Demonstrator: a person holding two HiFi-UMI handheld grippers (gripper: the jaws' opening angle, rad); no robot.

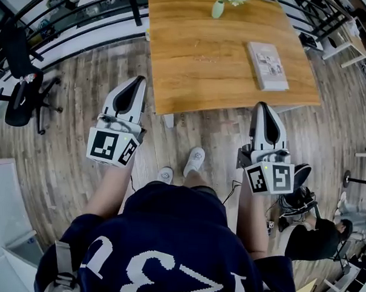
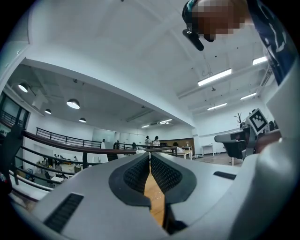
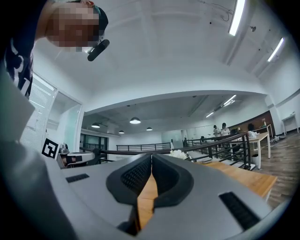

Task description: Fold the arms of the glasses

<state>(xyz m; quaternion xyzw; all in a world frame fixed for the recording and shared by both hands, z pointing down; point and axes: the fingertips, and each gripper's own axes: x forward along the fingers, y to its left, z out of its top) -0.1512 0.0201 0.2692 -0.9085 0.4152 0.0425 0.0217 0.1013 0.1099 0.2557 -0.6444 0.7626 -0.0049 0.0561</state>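
No glasses show in any view. In the head view my left gripper [image 1: 140, 81] is held level over the floor, its tips just short of the near edge of the wooden table [image 1: 198, 70]. My right gripper [image 1: 261, 107] is level too, its tips at the table's near right edge. Both stand shut with nothing between the pads. In the left gripper view the dark ribbed pads [image 2: 161, 171] meet at the tips [image 2: 149, 154], with table wood below. The right gripper view shows the same closed pads [image 3: 166, 173], and white flowers [image 3: 179, 153] beyond them.
A closed book [image 1: 267, 65] lies on the table's right side and a small vase [image 1: 218, 7] of white flowers stands at its far edge. A black office chair [image 1: 20, 93] stands on the left floor. A seated person [image 1: 309, 238] is at the lower right. Railings run behind.
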